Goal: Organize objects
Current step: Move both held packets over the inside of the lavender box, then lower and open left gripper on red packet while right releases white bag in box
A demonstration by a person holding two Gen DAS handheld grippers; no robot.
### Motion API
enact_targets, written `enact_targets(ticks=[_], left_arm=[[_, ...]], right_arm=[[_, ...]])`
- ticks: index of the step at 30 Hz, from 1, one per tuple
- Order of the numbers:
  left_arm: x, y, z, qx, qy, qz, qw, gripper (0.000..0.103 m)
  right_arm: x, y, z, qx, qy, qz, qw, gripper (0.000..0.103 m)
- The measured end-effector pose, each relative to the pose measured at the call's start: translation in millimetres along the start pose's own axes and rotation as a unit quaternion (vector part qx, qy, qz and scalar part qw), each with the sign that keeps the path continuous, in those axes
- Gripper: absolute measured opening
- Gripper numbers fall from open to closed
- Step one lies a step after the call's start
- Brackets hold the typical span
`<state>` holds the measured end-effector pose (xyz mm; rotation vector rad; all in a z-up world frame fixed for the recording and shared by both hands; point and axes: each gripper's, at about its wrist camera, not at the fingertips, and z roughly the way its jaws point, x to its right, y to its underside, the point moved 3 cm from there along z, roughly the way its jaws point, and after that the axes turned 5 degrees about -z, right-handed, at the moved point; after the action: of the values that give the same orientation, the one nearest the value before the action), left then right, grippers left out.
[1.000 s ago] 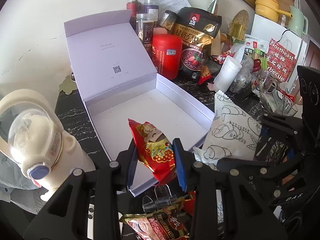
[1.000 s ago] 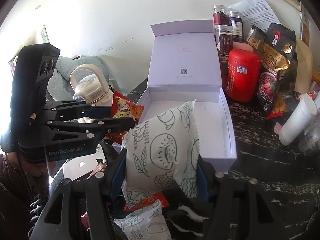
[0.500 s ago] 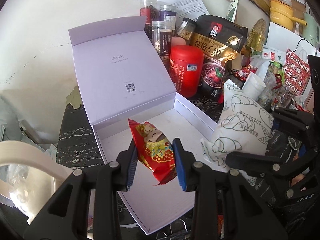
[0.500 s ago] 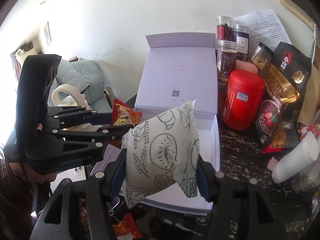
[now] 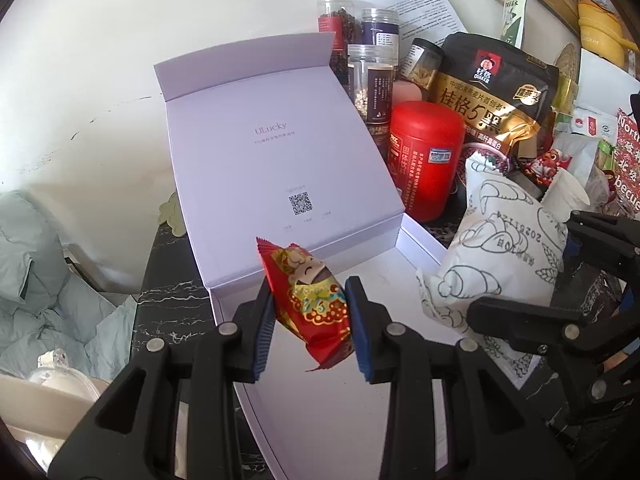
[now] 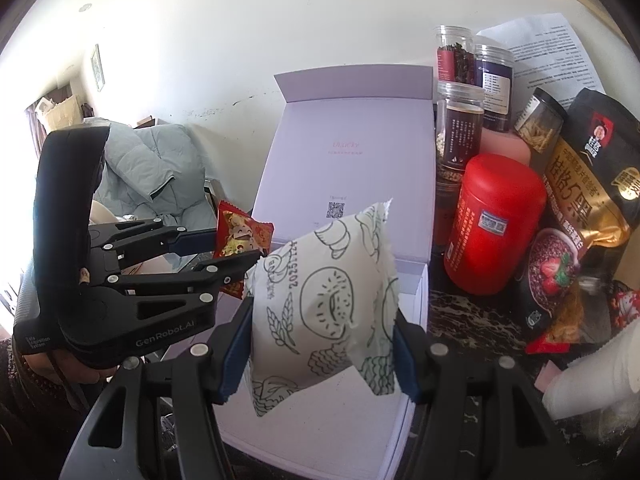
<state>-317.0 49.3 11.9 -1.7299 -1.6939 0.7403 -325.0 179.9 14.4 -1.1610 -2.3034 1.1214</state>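
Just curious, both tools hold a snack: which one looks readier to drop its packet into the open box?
Probably the left tool: its red packet hangs over the white box floor. The right tool's white packet hangs nearer the box's right wall.

White scuffed wall (image 6: 224,40); black marble tabletop (image 5: 168,280); bright window (image 6: 12,208) left.

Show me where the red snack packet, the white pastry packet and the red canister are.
red snack packet (image 5: 312,304), left wrist view, middle of the wrapper.
white pastry packet (image 6: 324,304), right wrist view, doughnut drawing on its front.
red canister (image 6: 496,224), right wrist view, middle of its side.
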Motion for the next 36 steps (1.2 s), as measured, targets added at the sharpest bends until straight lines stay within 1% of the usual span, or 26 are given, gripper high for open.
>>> enact_targets(ticks=[4,8,11,15,19,23,29,32,36], left_arm=[[-3.2,1.2,12.7,-0.009,-0.008,0.003,0.9999,0.032],[-4.6,-0.8,29.8,-0.024,-0.008,-0.003,0.9997,0.032],[-1.1,-1.3,40.1,-0.028,-0.014,0.004,0.9995,0.032],[0.8,3.0,53.6,-0.038,-0.019,0.006,0.9991,0.032],[-1.6,9.6,66.3,-0.056,-0.022,0.004,0.9982,0.032],[-5.9,13.3,70.0,-0.068,-0.009,-0.003,0.9977,0.032],[-1.2,17.1,73.8,-0.078,0.003,0.003,0.9969,0.032],[-1.1,18.1,77.9,-0.091,0.018,0.001,0.9957,0.032],[-3.5,19.4,84.1,-0.108,0.021,-0.006,0.9940,0.032]], right_arm=[[3.7,-3.2,12.8,-0.004,-0.004,-0.008,1.000,0.062],[7.5,-3.3,27.1,-0.017,-0.014,-0.026,0.999,0.062],[13.8,-0.3,37.6,-0.026,-0.021,-0.023,0.999,0.062],[19.8,10.0,56.6,-0.052,-0.031,-0.013,0.998,0.062],[19.8,15.8,68.1,-0.061,-0.038,-0.008,0.997,0.062],[17.5,17.8,73.2,-0.060,-0.041,-0.008,0.997,0.062],[20.5,21.2,78.3,-0.060,-0.038,-0.001,0.997,0.062],[20.7,23.4,81.2,-0.065,-0.041,0.002,0.997,0.062],[21.2,25.2,83.8,-0.067,-0.046,0.007,0.997,0.062]])
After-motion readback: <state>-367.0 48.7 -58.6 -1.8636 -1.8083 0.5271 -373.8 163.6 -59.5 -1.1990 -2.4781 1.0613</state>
